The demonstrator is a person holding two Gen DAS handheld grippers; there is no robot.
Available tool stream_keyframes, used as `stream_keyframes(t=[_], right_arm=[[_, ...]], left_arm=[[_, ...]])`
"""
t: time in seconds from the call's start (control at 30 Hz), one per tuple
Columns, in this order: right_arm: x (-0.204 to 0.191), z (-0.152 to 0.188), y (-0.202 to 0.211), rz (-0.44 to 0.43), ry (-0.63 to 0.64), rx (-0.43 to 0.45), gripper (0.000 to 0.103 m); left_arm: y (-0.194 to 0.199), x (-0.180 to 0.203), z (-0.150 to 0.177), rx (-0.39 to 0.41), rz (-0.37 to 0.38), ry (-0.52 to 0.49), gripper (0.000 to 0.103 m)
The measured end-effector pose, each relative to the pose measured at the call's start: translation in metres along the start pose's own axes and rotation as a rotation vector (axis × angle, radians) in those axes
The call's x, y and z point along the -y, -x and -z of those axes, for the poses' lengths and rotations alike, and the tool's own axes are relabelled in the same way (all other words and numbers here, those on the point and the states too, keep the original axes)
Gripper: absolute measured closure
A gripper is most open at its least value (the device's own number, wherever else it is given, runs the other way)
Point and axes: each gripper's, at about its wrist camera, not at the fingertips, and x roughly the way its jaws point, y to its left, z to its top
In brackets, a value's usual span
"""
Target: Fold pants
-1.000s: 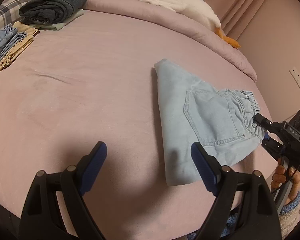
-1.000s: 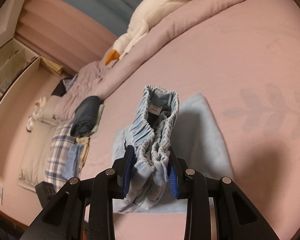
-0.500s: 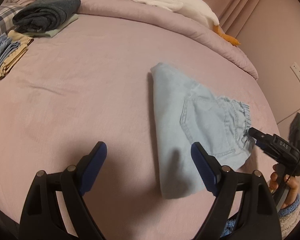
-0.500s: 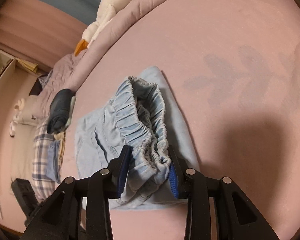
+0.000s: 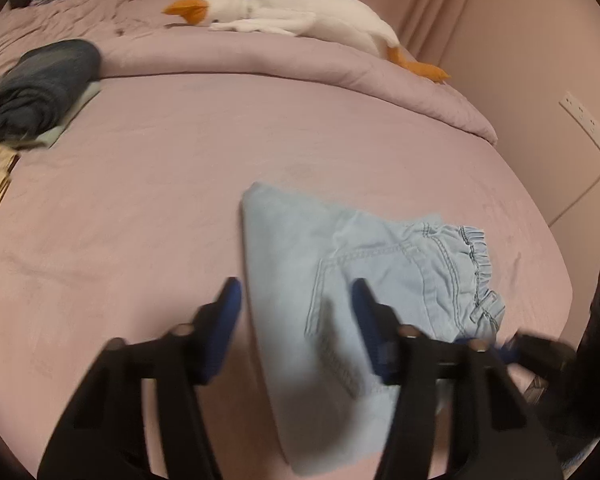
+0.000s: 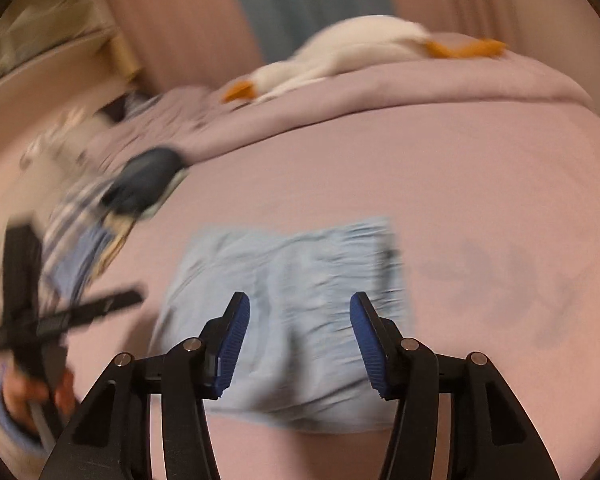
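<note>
Left wrist: folded pants (image 5: 340,280) near bed edge (image 5: 540,216), open sheet leftward.

likely a home bedroom: pink bed (image 5: 180,184), plush goose (image 5: 300,20), curtains (image 5: 440,8)

Both fisheye views sit close above the pink bed (image 5: 148,184), angled downward past their own tool fingers. The left wrist view looks from the pants' (image 5: 320,288) pocket side; the right wrist view faces the waistband. Both share the pants and the goose plush (image 5: 300,20)
</note>
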Motion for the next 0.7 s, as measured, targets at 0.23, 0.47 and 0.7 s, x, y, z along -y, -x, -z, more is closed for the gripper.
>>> stream_keyframes(t=[0.23, 0.47, 0.7], right_arm=[[-0.059, 0.016, -0.039, -0.173, 0.185, -0.119, 0.078], [-0.089, 0.026, -0.071, -0.226, 0.303, -0.194, 0.083], [-0.071, 0.033, -0.088, -0.285, 0.235, -0.269, 0.085]], left_arm=[[-0.029, 0.003, -0.019, -0.017, -0.02, -0.083, 0.079], [-0.069, -0.01, -0.02, -0.11, -0.052, -0.098, 0.075], [-0.076, -0.015, -0.025, -0.107, -0.037, -0.065, 0.071]])
